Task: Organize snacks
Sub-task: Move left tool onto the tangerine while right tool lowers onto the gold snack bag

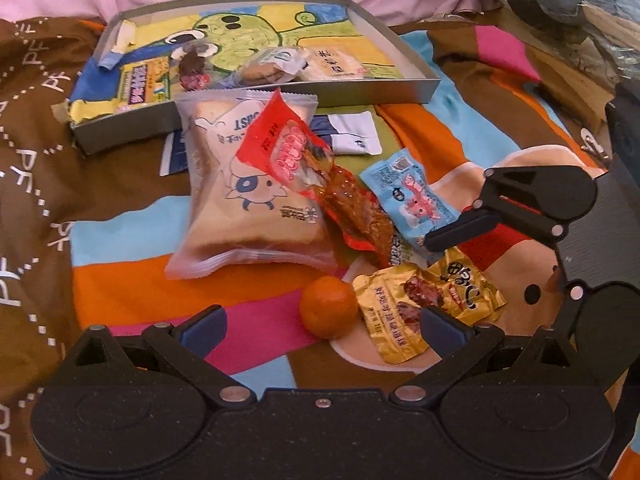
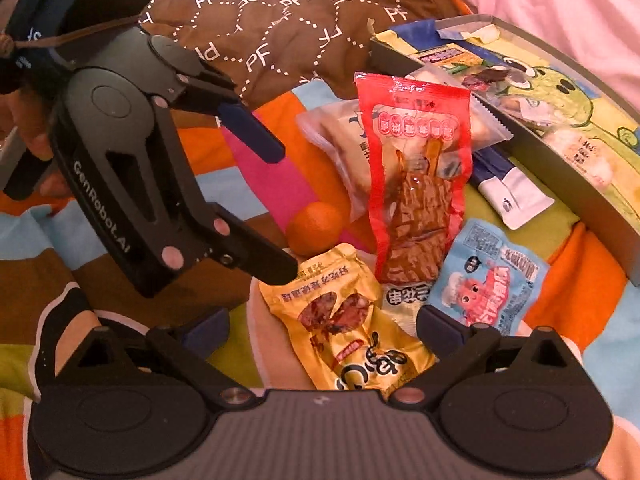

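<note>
While several small wrapped snacks already lie inside the shallow grey box with its cartoon-printed floor, most of the sorting looks undone; outside it, on the striped blanket, rest a toast packet leaning on the box's near wall, a red meat-snack packet across it, a light-blue packet, a gold packet, a small orange and a white-and-blue sachet; the left gripper is spread wide and empty near the orange; the right gripper is likewise open, empty, over the gold packet.
</note>
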{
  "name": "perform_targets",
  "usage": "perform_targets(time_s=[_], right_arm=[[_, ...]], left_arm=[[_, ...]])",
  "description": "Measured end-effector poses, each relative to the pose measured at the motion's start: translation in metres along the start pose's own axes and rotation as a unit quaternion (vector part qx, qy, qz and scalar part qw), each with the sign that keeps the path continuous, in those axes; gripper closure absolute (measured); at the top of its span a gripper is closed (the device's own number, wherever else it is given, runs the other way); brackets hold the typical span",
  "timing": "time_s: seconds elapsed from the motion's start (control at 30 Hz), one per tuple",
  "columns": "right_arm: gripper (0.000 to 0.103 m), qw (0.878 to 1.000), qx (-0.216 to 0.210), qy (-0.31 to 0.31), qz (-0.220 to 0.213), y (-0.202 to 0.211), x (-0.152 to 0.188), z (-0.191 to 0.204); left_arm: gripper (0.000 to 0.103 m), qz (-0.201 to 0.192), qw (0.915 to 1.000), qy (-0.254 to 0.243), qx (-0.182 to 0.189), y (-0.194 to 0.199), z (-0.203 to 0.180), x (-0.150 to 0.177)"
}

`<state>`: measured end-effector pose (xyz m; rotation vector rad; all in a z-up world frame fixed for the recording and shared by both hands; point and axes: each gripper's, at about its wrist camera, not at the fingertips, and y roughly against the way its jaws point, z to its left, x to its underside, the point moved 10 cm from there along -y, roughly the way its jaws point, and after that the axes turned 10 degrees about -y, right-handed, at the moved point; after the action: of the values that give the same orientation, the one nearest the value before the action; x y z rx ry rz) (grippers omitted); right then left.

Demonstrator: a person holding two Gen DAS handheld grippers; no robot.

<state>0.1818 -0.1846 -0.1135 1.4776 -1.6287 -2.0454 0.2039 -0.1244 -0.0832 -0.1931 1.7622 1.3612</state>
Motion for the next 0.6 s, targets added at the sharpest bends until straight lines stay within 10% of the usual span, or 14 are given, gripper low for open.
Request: perform_targets(time_s=[0.6], right_arm=[[0.028,0.986,0.026,-0.165,0.026,0.025,0.031,0.016]], left_arm=[[0.007,-0.01,0.9998,-0.011,-0.013,-0.002,-0.001,0.01]])
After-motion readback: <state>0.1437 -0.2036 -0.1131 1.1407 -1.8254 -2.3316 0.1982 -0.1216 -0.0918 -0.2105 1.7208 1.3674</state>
